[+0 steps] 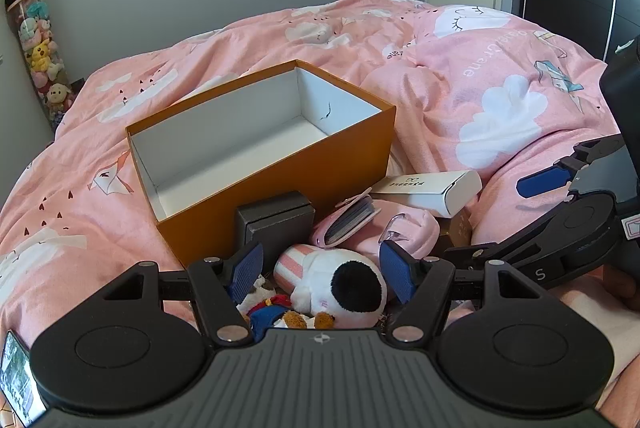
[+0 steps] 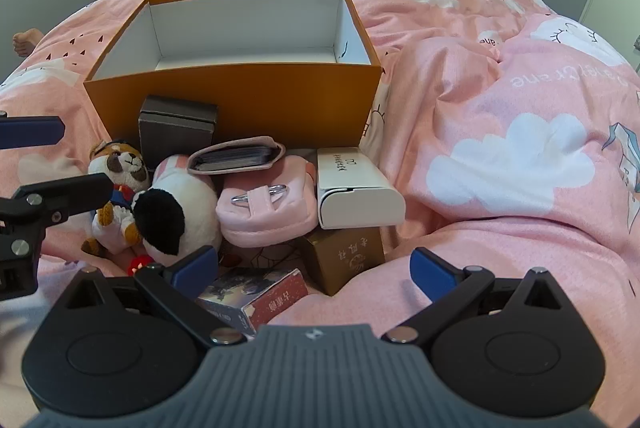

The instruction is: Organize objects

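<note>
White case point(image 2: 356, 194), lettering perhaps "ANGERSA"

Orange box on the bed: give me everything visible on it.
The orange box is an open rectangular cardboard box with no lid in view, orange outside, white inside, empty apart from a small dark scuff on one end wall. It sits upright on the pink duvet. A dark grey box stands against its near long wall, with the rest of the pile just in front. Neither gripper touches it.

"S" on right gripper point(image 1: 541, 274)
</note>
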Available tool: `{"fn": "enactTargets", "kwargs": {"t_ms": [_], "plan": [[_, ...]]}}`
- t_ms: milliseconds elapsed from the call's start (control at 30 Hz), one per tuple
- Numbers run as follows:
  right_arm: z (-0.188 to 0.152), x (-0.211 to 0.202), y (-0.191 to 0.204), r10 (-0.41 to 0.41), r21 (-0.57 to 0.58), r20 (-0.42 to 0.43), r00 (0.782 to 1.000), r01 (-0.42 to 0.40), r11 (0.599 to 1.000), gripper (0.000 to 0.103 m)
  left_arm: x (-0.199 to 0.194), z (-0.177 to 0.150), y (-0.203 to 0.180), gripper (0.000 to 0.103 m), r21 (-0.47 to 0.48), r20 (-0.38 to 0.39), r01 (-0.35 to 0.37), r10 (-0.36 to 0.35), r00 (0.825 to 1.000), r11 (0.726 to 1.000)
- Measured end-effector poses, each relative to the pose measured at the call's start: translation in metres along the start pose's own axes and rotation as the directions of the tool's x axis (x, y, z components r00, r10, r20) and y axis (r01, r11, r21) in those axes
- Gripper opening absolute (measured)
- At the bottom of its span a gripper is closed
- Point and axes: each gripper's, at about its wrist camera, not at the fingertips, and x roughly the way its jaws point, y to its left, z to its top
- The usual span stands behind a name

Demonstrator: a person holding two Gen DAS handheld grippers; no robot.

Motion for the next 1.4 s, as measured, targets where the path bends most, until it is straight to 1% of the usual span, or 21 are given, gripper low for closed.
{"fn": "enactTargets", "kwargs": {"t_ms": [433,533,667,700,733,900,1000,1100,1167,1267,1300,1400], "plan": [[0.001,0.002,-0.002,0.012,0.007,-0.013,1.0,-0.012,1.0,0.102,0.0,0.001,-0.004,0.079,0.014,-0.005,0.005,-0.005,1.0,1.0],[0.002,0.003,-0.001,0.019,-0.002,-0.017,1.0,-0.019,1.0,0.102,0.001,0.003,-0.005,0.079,0.021,-0.004,0.014,-0.014,1.0,1.0],[0.008,0.003,0.001,0.031,-0.038,-0.014,0.999,-0.032,0.999,0.101,0.008,0.007,-0.001,0.078,0.003,-0.015,0.025,-0.025,1.0,1.0],[0.01,0.004,0.001,0.034,-0.052,-0.015,0.999,-0.035,0.998,0.099,0.009,0.008,0.0,0.078,0.002,-0.017,0.031,-0.031,0.999,1.0],[0.012,0.004,0.002,0.038,-0.065,-0.016,0.999,-0.039,0.997,0.093,0.011,0.01,0.002,0.078,-0.007,-0.019,0.032,-0.032,0.999,0.999],[0.028,0.005,0.005,0.056,-0.167,-0.017,0.998,-0.058,0.984,0.08,0.02,0.018,0.014,0.078,-0.06,-0.019,0.038,-0.039,0.999,0.997],[0.041,0.003,0.001,0.071,-0.222,-0.002,0.997,-0.07,0.973,0.078,0.025,0.025,0.018,0.079,-0.068,-0.012,0.029,-0.03,0.999,0.997],[0.055,0.005,-0.011,0.106,-0.219,0.026,0.994,-0.097,0.971,0.079,0.03,0.033,0.02,0.078,-0.052,-0.006,0.017,-0.017,1.0,0.998],[0.067,0.013,-0.018,0.127,-0.215,0.0,0.992,-0.124,0.969,0.081,0.034,0.04,0.022,0.078,-0.046,-0.005,0.023,-0.024,1.0,0.999],[0.082,0.027,-0.031,0.185,-0.151,-0.034,0.982,-0.188,0.971,0.081,0.041,0.048,0.024,0.078,-0.04,-0.009,0.031,-0.031,0.999,0.999],[0.087,0.033,-0.033,0.189,-0.141,-0.054,0.981,-0.195,0.971,0.082,0.045,0.05,0.024,0.078,-0.035,-0.016,0.036,-0.037,0.999,0.999],[0.101,0.054,-0.035,0.183,-0.156,-0.139,0.973,-0.204,0.966,0.089,0.06,0.054,0.026,0.079,-0.04,-0.044,0.054,-0.056,0.997,0.998]]}}
